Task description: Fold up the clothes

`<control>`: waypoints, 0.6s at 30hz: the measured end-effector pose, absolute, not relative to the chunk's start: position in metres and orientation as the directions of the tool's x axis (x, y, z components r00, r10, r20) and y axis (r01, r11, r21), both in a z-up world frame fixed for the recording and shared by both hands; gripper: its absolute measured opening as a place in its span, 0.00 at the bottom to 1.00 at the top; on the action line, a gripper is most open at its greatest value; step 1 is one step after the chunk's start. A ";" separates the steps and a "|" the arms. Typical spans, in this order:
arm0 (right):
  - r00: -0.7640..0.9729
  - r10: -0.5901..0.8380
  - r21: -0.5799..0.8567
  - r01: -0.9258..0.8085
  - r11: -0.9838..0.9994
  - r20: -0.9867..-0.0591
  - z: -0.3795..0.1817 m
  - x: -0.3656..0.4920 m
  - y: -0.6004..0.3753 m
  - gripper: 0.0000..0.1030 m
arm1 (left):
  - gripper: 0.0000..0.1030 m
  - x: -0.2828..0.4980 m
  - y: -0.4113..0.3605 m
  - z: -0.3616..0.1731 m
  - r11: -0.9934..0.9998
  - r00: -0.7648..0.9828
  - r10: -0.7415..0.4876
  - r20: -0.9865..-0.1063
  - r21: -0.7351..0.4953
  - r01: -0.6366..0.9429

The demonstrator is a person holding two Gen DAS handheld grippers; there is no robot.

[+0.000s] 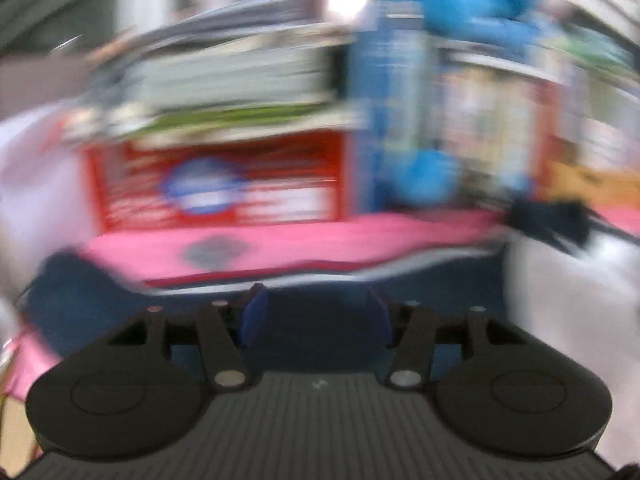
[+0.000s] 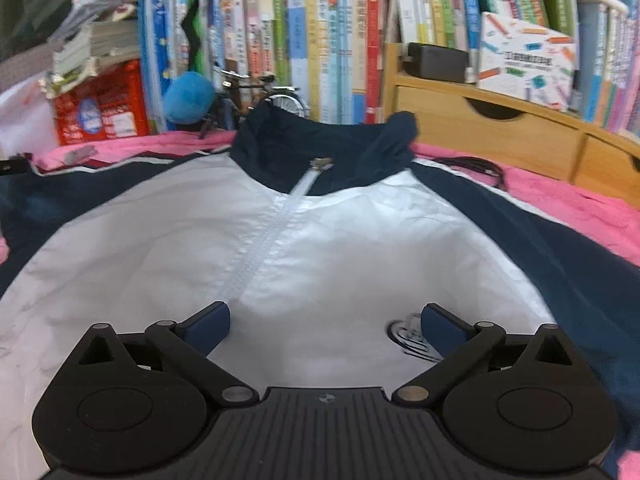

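The jacket (image 2: 328, 240) is white across the chest, with navy sleeves and collar, a white zip and a small dark striped logo (image 2: 408, 338). It lies on a pink cloth (image 2: 580, 204). The box (image 2: 100, 108) is red, the plush (image 2: 188, 98) bright blue, the drawers (image 2: 492, 136) pale wood.
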State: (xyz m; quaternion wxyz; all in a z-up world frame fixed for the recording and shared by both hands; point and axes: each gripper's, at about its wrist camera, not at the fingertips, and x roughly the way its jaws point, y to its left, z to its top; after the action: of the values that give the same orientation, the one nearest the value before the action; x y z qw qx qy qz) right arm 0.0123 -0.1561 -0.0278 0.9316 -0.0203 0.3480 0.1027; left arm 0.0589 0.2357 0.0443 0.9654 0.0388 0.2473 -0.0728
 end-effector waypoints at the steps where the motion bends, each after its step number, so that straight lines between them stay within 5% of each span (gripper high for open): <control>1: 0.740 0.178 0.037 -0.204 0.978 -0.648 -0.024 0.006 -0.156 0.98 | 0.51 0.046 0.212 0.049 0.973 0.859 -0.173 -0.482 0.050 0.224; 8: 0.729 0.285 0.094 -0.291 0.952 -0.623 -0.004 -0.088 -0.155 0.99 | 0.51 -0.033 0.089 0.043 0.849 0.703 -0.457 -0.545 -0.031 0.527; 18: 0.825 0.286 -0.163 -0.407 0.899 -0.487 -0.034 -0.268 -0.161 1.00 | 0.61 -0.123 0.063 0.006 0.885 0.744 -0.389 -0.543 0.006 0.466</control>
State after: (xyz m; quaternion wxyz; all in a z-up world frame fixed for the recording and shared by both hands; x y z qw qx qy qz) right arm -0.2676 -0.1610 -0.0336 0.9462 -0.1313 0.2321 0.1831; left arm -0.1228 0.0628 0.0055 0.9311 0.0709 0.2743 -0.2296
